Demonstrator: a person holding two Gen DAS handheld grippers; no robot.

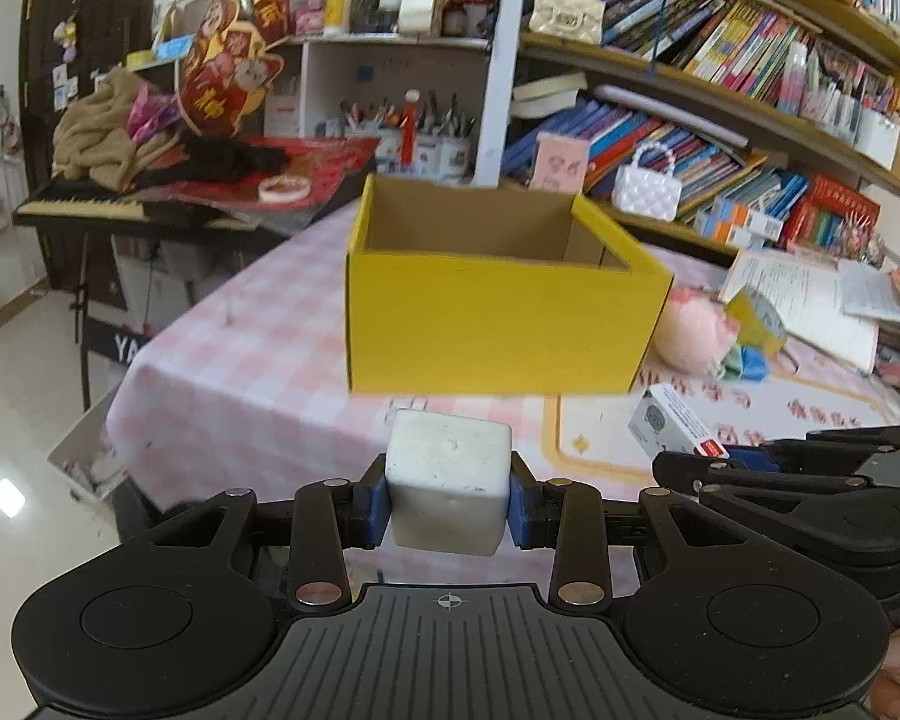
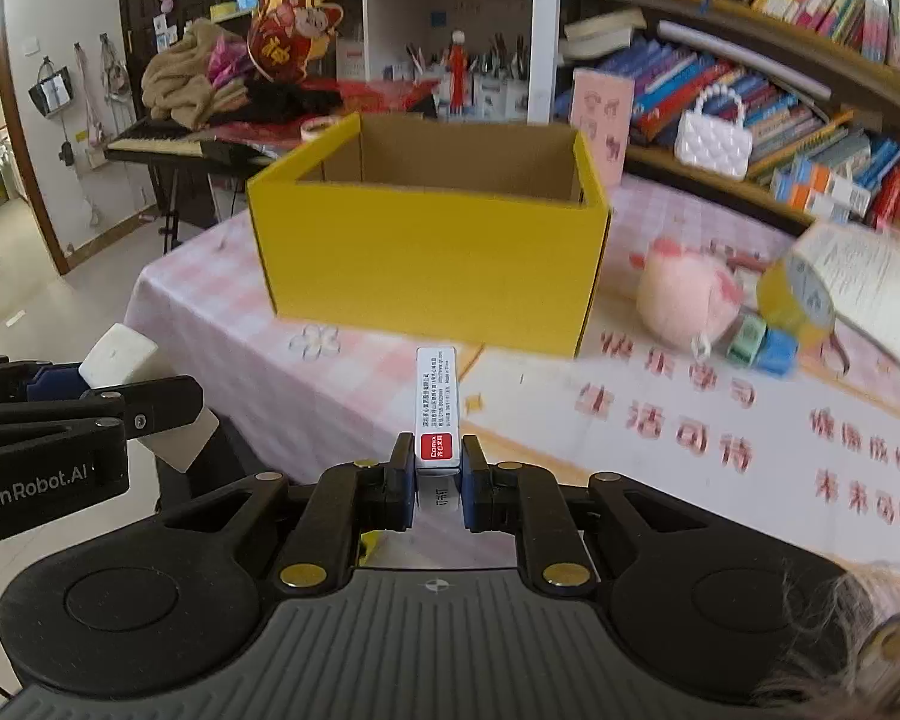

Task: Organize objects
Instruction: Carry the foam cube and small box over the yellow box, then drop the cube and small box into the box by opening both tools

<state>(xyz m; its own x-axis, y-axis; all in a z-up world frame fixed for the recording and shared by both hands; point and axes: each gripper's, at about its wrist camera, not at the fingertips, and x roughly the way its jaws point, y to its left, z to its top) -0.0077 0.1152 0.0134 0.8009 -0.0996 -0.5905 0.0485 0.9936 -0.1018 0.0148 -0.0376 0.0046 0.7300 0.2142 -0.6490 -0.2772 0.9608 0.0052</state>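
The left gripper [image 1: 449, 495] holds a white cube-shaped block [image 1: 448, 489] between its blue pads [image 1: 378, 510]; the jaws stand narrow, pressed against the block's two side faces. The block sits above the near edge of the table [image 1: 222, 372], which carries a pink-and-white checked cloth.

The right gripper [image 2: 438, 483] is closed on a small flat staple box [image 2: 435, 414], white with a red label at the gripped end. The box stands on its narrow edge between the pads and projects forward, past the fingertips. In the left wrist view the same box [image 1: 675, 420] appears at the right, ahead of the right gripper's black linkage.

A yellow cardboard box [image 1: 498, 318] stands open-topped on the table, directly ahead of both grippers and apart from them. Its brown interior shows no contents in either view.

To the right of the yellow box, on the table, lie a pink plush toy [image 2: 687, 297], a roll of yellow tape [image 2: 795, 294], and two small blocks, one green [image 2: 747, 336] and one blue [image 2: 777, 351]. A printed mat with red characters [image 2: 690, 420] covers the table's right part. An open paper booklet [image 2: 870, 282] lies beyond the tape. Bookshelves [image 1: 720, 60] stand behind the table.
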